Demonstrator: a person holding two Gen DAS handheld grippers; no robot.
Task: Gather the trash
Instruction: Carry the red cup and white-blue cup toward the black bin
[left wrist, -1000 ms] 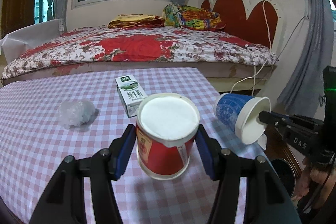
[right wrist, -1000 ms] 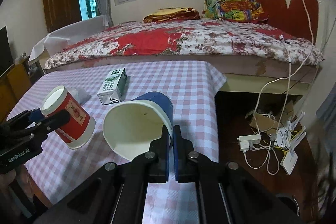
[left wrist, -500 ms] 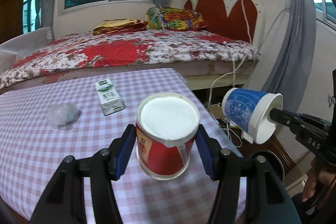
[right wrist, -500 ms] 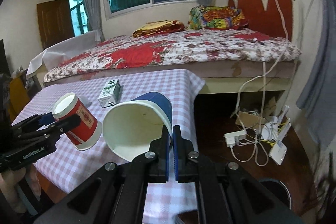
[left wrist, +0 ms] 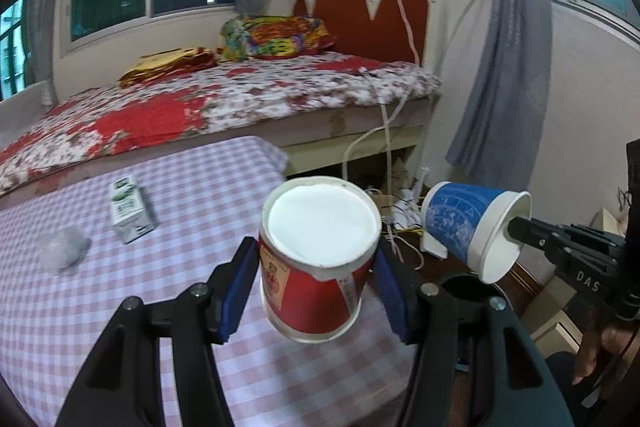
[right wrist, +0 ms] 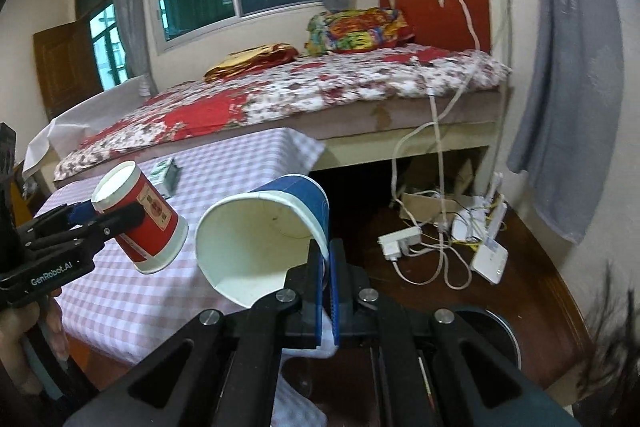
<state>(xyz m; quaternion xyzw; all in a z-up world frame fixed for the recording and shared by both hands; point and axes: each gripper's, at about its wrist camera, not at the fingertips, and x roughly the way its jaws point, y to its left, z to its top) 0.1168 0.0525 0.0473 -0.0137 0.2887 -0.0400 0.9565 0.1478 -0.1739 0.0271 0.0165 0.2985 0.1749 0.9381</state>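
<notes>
**Left wrist and right wrist: two paper cups held off the checked table**

Left wrist view: the left gripper (left wrist: 316,279) clasps a red paper cup (left wrist: 316,259) by its sides, blue pads pressed to the wall, the cup's white bottom turned toward the camera. The cup hangs over the near right corner of the table with the pink checked cloth (left wrist: 120,299). On the cloth, left of the cup and farther back, lies a small white-and-green milk carton (left wrist: 130,213); left of the carton, nearer the table's left edge, sits a crumpled clear plastic wad (left wrist: 64,249). Right of the table, past its edge and over the floor, the right gripper (left wrist: 516,227) carries a blue paper cup (left wrist: 468,223) tipped on its side, mouth toward that gripper. Behind the table stands a bed with a red floral cover (left wrist: 208,107).

Right wrist view: the right gripper (right wrist: 326,259) is clenched tight on the rim of the blue paper cup (right wrist: 264,239), one finger inside the mouth and one outside, the white interior facing the camera. The cup hangs at the table's (right wrist: 120,291) right edge. Left of it, above the cloth, the left gripper (right wrist: 116,215) grips the red paper cup (right wrist: 140,215), tilted. Behind the red cup the milk carton (right wrist: 166,175) lies on the cloth. Right of the table, on the dark floor, a white power strip (right wrist: 400,241) and cables lie under the bed (right wrist: 304,87).
</notes>
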